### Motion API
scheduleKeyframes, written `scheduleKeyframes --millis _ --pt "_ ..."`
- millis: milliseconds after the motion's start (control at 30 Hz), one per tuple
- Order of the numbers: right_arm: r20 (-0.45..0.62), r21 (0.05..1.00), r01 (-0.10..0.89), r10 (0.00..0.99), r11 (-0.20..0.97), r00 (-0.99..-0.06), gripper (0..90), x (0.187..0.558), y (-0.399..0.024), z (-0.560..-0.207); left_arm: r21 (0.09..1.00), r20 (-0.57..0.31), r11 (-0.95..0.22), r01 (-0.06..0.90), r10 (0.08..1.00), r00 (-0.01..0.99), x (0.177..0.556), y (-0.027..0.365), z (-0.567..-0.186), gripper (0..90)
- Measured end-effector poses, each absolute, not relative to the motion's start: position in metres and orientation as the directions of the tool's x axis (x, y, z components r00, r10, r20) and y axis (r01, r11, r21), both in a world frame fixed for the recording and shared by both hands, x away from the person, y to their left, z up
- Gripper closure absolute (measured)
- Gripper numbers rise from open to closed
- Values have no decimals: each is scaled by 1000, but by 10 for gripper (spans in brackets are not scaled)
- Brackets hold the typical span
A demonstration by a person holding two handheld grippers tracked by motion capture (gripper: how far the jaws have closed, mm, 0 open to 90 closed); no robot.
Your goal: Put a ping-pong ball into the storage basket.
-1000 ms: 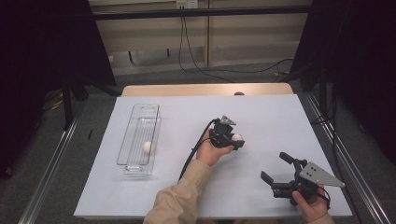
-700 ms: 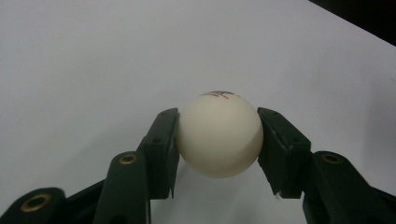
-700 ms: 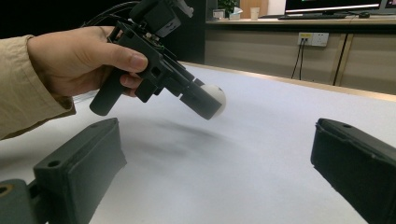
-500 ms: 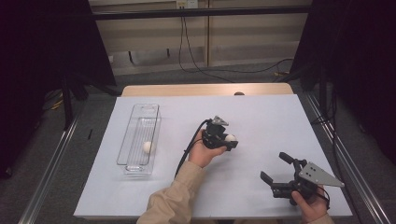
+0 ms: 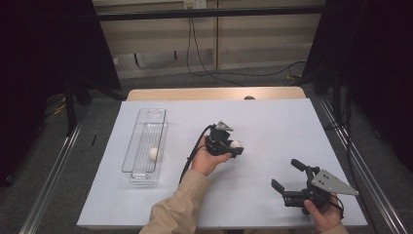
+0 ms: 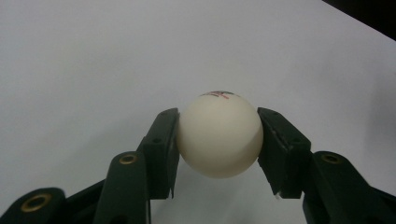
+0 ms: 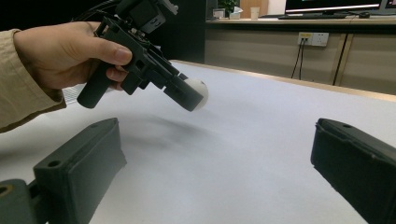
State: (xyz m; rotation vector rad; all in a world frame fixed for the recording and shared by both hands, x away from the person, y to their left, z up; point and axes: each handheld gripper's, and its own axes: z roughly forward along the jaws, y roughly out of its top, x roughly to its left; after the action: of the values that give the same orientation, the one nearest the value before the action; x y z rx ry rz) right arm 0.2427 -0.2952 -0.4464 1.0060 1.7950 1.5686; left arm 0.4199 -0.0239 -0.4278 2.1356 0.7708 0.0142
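A white ball [image 6: 219,135] is pinched between the two black pads of the left gripper [image 5: 235,146] and is held clear above the white-covered counter [image 5: 272,122], near its middle. The right gripper [image 5: 288,175] is held low at the near right corner, its jaws spread wide with nothing between them. A second white ball [image 5: 154,153] is seen lying in a clear tray [image 5: 144,127] at the left.
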Motion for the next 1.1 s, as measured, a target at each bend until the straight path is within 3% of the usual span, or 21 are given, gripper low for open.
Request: scheduleKeyframes --millis 1100 --pt "72 984 175 814 37 -577 15 242 -295 -446 714 -246 -432 552 583 775 421 6 -414 511"
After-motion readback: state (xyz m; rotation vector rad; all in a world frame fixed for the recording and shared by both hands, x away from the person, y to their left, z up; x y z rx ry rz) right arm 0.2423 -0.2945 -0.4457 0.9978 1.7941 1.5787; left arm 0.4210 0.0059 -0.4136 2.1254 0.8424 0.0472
